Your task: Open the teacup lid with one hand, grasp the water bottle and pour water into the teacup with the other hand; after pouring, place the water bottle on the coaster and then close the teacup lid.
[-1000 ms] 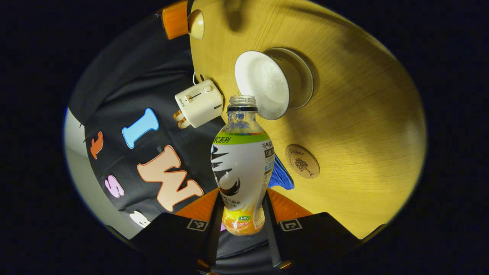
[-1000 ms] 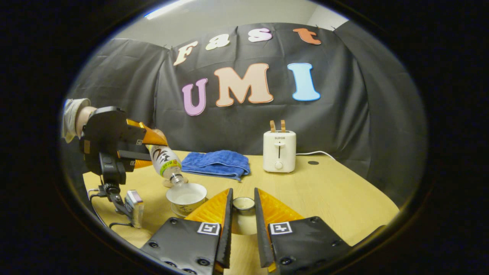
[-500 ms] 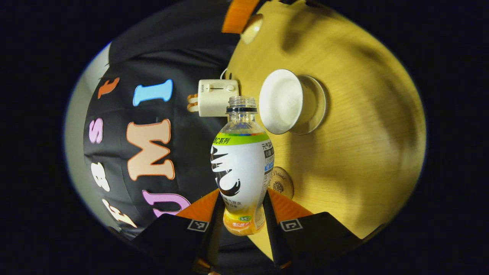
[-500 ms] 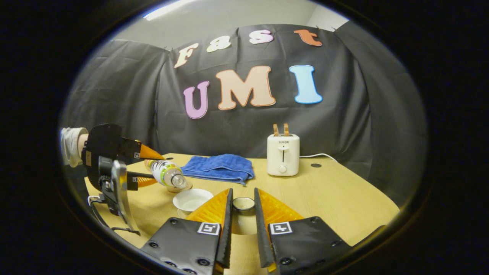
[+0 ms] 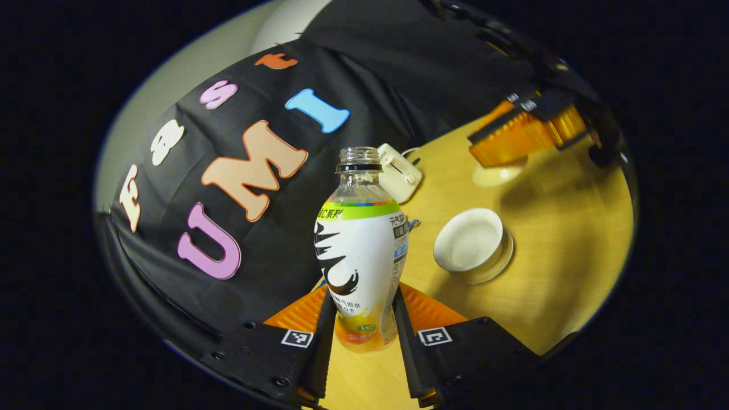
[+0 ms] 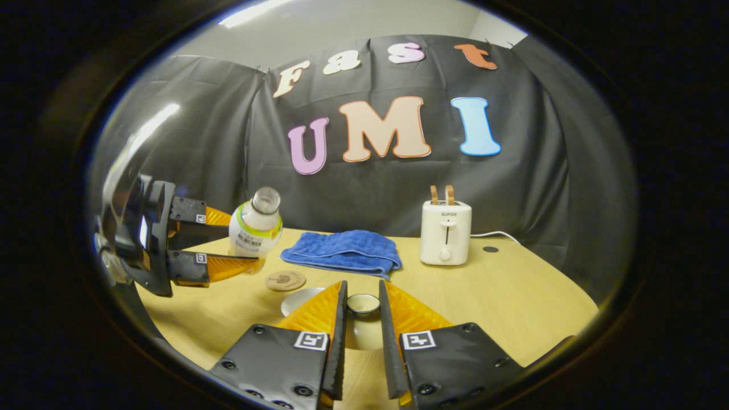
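An uncapped water bottle (image 5: 360, 256) with a white, green and orange label is clamped between the fingers of my left gripper (image 5: 360, 304). In the right gripper view this bottle (image 6: 254, 225) hangs nearly upright above the table, up and left of the round cork coaster (image 6: 285, 280). The white teacup (image 5: 470, 245) sits uncovered on its saucer, right of the bottle. My right gripper (image 6: 362, 285) is shut on the knob of the teacup lid (image 6: 363, 304), held off the table to the right of the teacup (image 6: 300, 296), which its finger partly hides.
On the wooden table (image 6: 512, 296), a folded blue towel (image 6: 344, 250) lies at the back. A white toaster (image 6: 446, 230) with a cord stands to its right. The right side of the tabletop is bare wood.
The bottle has swung from tipped mouth-down over the teacup back to nearly upright and drawn away from the cup. The right gripper keeps the lid almost still.
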Demonstrator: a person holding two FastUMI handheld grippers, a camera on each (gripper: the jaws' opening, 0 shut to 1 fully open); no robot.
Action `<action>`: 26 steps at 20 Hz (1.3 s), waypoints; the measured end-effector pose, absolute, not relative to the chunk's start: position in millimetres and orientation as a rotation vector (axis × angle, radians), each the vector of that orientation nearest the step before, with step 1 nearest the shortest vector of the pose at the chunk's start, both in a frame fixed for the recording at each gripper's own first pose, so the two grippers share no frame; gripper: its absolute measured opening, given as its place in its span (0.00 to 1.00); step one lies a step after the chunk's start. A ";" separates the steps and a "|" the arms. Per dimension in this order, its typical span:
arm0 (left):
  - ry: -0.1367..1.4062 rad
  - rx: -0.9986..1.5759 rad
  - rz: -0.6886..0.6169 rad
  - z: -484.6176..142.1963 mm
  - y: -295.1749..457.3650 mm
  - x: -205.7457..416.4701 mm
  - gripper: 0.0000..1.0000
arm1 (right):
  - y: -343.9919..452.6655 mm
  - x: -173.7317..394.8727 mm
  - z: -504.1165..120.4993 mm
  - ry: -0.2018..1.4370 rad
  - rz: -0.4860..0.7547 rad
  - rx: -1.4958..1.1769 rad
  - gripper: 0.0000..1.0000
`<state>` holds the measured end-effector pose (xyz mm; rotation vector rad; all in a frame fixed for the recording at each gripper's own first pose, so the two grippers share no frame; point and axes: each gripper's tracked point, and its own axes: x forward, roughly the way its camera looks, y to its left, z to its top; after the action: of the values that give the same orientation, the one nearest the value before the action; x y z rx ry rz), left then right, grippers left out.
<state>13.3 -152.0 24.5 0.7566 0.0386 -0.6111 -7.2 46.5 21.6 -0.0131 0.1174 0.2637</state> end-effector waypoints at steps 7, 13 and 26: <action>0.043 0.370 -0.569 43.9 -143.3 36.1 0.51 | 60.4 -4.1 23.5 0.117 0.282 -0.028 0.33; 0.063 0.130 -0.518 36.1 -131.9 67.9 0.51 | 69.2 -2.0 21.3 0.123 0.288 -0.030 0.32; 0.133 0.021 -0.463 -8.2 -128.0 102.4 0.52 | 69.3 3.7 17.7 0.133 0.287 -0.014 0.32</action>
<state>102.4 -128.0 -8.2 0.0214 0.1328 -0.4630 3.7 69.3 17.7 -0.0139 0.1326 0.2869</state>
